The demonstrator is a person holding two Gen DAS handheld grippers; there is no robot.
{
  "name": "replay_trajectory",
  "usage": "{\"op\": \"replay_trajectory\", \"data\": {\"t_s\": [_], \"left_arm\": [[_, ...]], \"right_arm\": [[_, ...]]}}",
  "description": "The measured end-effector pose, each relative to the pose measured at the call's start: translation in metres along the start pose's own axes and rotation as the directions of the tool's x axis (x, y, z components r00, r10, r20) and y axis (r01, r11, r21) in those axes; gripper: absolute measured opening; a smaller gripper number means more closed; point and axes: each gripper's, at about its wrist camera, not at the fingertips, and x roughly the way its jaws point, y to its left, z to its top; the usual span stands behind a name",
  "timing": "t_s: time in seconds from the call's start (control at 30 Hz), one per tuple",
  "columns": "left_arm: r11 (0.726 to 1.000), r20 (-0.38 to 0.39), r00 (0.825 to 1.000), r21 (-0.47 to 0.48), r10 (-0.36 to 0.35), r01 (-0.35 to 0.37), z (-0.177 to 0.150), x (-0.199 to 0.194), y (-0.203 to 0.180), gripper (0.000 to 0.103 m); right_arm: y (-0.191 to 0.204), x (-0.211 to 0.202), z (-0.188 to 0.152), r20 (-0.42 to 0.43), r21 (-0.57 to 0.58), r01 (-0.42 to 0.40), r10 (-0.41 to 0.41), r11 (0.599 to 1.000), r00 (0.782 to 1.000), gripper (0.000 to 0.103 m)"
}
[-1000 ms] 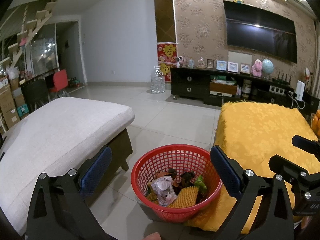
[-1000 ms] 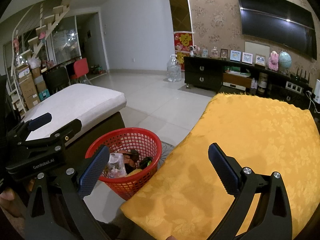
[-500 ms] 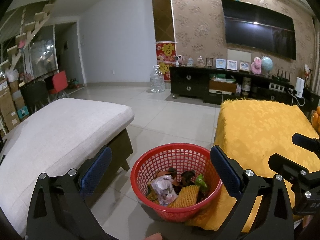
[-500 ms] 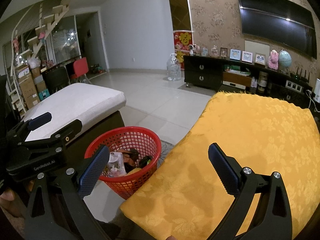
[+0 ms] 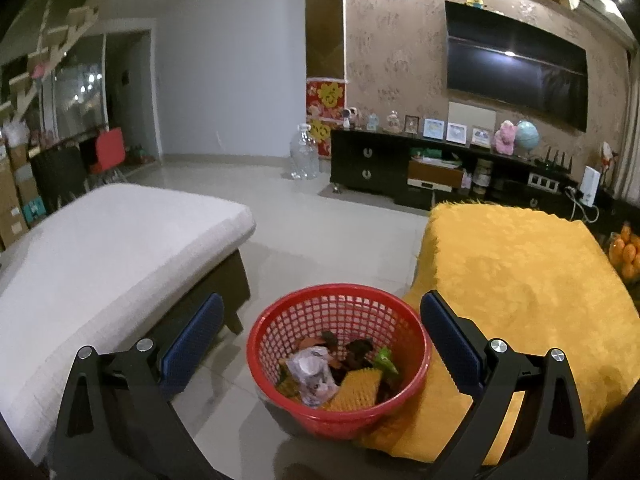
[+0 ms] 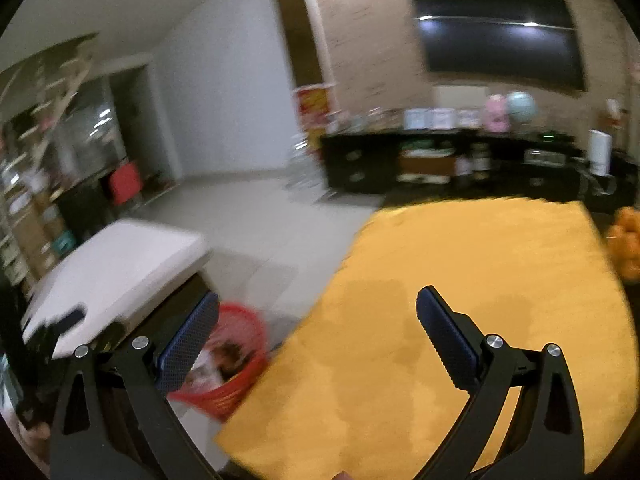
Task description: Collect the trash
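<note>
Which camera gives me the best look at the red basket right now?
Left wrist: the red basket sits sharp and whole, trash visible inside. In the right wrist view it is blurred and partly hidden behind a gripper finger.

Left gripper [image 5: 320, 340] hung above red basket [image 5: 416, 344], jaws spread wide, nothing between pads. Basket mouth lay open below, trash heap [image 5: 332, 372] covering its bottom. White cushioned bench [image 5: 108, 256] hemmed in left side; yellow-covered table [image 5: 528, 280] touched basket on right. Tiled floor [image 5: 328, 232] ran free ahead, as far as black TV cabinet [image 5: 400, 172].

Right gripper [image 6: 316, 336] was over yellow cloth, jaws wide apart; view blurred. Cloth surface ahead lay bare, oranges [image 6: 626, 240] at far-right edge.
</note>
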Motion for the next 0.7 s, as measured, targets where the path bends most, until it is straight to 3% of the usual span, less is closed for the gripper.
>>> {"op": "replay_trajectory", "data": {"t_s": [0.1, 0.2, 0.3, 0.37, 0.43, 0.47, 0.53, 0.57, 0.6, 0.67, 0.7], "left_arm": [[1.0, -0.033, 0.999, 0.003, -0.011, 0.011, 0.001, 0.006, -0.006, 0.095], [1.0, -0.042, 0.999, 0.01, -0.001, 0.001, 0.002, 0.01, -0.011, 0.095], [1.0, -0.045, 0.999, 0.008, 0.006, -0.005, 0.004, 0.012, -0.014, 0.095], [1.0, -0.048, 0.999, 0.009, 0.008, -0.008, 0.006, 0.013, -0.016, 0.095], [1.0, -0.049, 0.999, 0.011, 0.011, -0.011, 0.006, 0.014, -0.017, 0.095], [1.0, -0.05, 0.999, 0.013, 0.015, -0.015, 0.007, 0.015, -0.018, 0.095], [1.0, -0.058, 0.998, 0.017, 0.02, -0.019, 0.008, 0.017, -0.02, 0.095], [1.0, -0.064, 0.998, 0.019, 0.024, -0.023, 0.008, 0.018, -0.02, 0.095], [0.999, -0.069, 0.997, 0.021, 0.029, -0.027, 0.009, 0.02, -0.02, 0.095], [0.999, -0.08, 0.996, 0.026, 0.036, -0.034, 0.01, 0.023, -0.02, 0.095], [0.999, -0.085, 0.996, 0.025, 0.039, -0.037, 0.01, 0.024, -0.02, 0.095]], "right_arm": [[-0.064, -0.022, 0.02, 0.027, 0.086, 0.12, -0.123, 0.989, 0.992, 0.096], [-0.153, -0.027, 0.02, -0.043, 0.178, 0.279, -0.275, 0.944, 0.96, 0.096], [-0.244, -0.017, -0.009, -0.17, 0.237, 0.433, -0.402, 0.87, 0.9, 0.096], [-0.307, -0.005, -0.047, -0.315, 0.28, 0.53, -0.445, 0.8, 0.838, 0.096], [-0.348, -0.001, -0.086, -0.397, 0.311, 0.582, -0.454, 0.751, 0.798, 0.096], [-0.366, 0.001, -0.11, -0.446, 0.272, 0.624, -0.479, 0.732, 0.756, 0.096], [-0.379, 0.001, -0.132, -0.474, 0.206, 0.666, -0.522, 0.717, 0.709, 0.096], [-0.386, -0.004, -0.145, -0.468, 0.189, 0.674, -0.537, 0.715, 0.701, 0.096], [-0.391, -0.013, -0.151, -0.436, 0.212, 0.652, -0.527, 0.728, 0.729, 0.096], [-0.398, -0.027, -0.158, -0.436, 0.216, 0.672, -0.546, 0.708, 0.715, 0.096], [-0.401, -0.033, -0.162, -0.437, 0.216, 0.668, -0.541, 0.712, 0.719, 0.096]]}}
